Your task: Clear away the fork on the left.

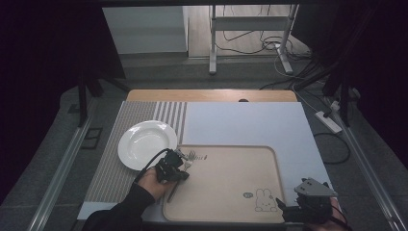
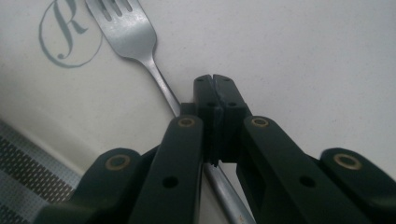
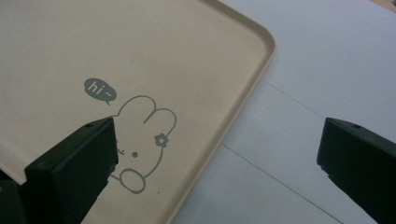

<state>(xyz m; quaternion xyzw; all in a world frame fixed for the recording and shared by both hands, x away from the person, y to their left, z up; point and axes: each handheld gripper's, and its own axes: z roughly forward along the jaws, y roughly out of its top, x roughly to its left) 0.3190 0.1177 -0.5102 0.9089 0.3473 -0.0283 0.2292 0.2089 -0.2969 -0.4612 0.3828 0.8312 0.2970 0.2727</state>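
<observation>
A steel fork (image 2: 130,28) lies on the beige tray (image 1: 226,192) near its left rim, tines by a printed "R" mark (image 2: 70,32). My left gripper (image 2: 215,88) is shut, its pads pressed together directly over the fork's handle, which runs beneath the jaws; nothing shows between the pads. In the high view the left gripper (image 1: 179,166) sits on the fork (image 1: 189,161) at the tray's left edge. My right gripper (image 3: 217,135) is open wide with nothing in it, hovering over the tray's near right corner by the rabbit print (image 3: 144,126). The right gripper (image 1: 288,211) shows at bottom right.
A white plate (image 1: 144,142) rests on a striped placemat (image 1: 110,168) left of the tray. A pale mat (image 1: 250,122) covers the table behind and right of the tray. Cables and a metal stand (image 1: 250,29) lie on the floor beyond.
</observation>
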